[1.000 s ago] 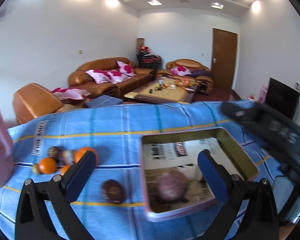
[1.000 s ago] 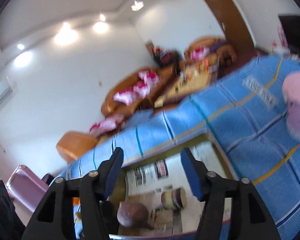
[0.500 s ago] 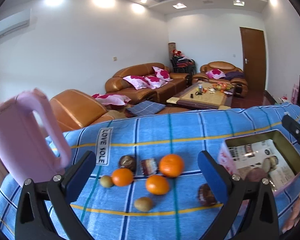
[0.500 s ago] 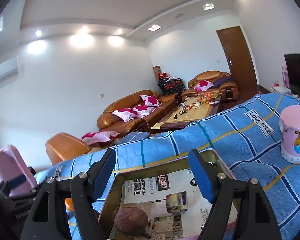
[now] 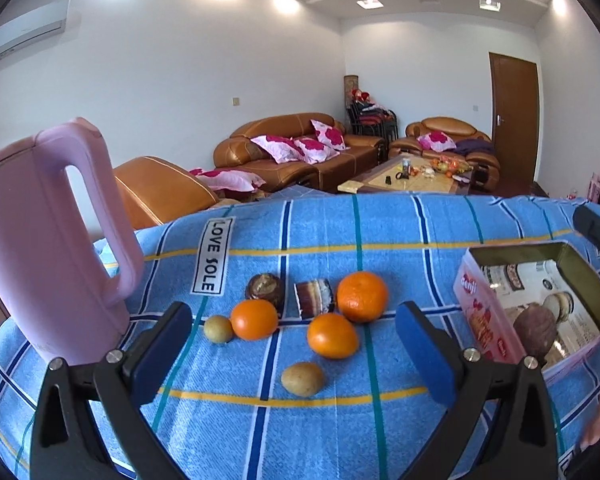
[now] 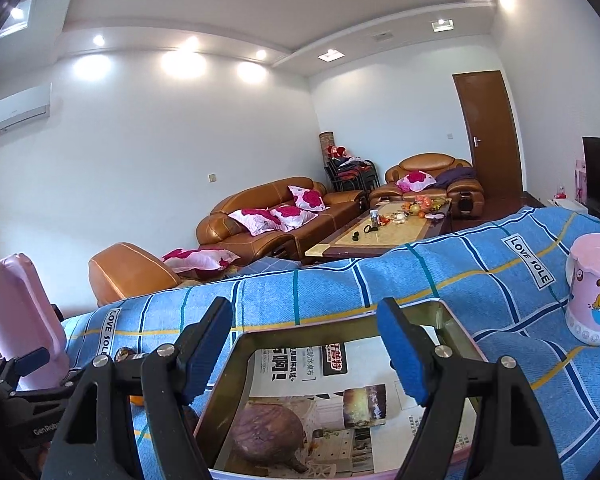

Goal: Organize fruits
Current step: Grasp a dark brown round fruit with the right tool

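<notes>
Three oranges, two small brown fruits, a dark round fruit and a layered dark piece lie on the blue striped cloth. My left gripper is open and empty, just in front of them. A pink tin box lined with newspaper stands at the right and holds a dark purple fruit. My right gripper is open and empty over the box; the purple fruit and a layered piece lie inside.
A pink kettle stands at the cloth's left end. A pink cartoon cup stands to the right of the box. The left gripper's body shows at the left of the right wrist view. Sofas and a coffee table stand behind.
My left gripper swung left from over the box to the loose fruits. The dark fruit beside the box is no longer in sight. My right gripper levelled out and steadied over the box.
</notes>
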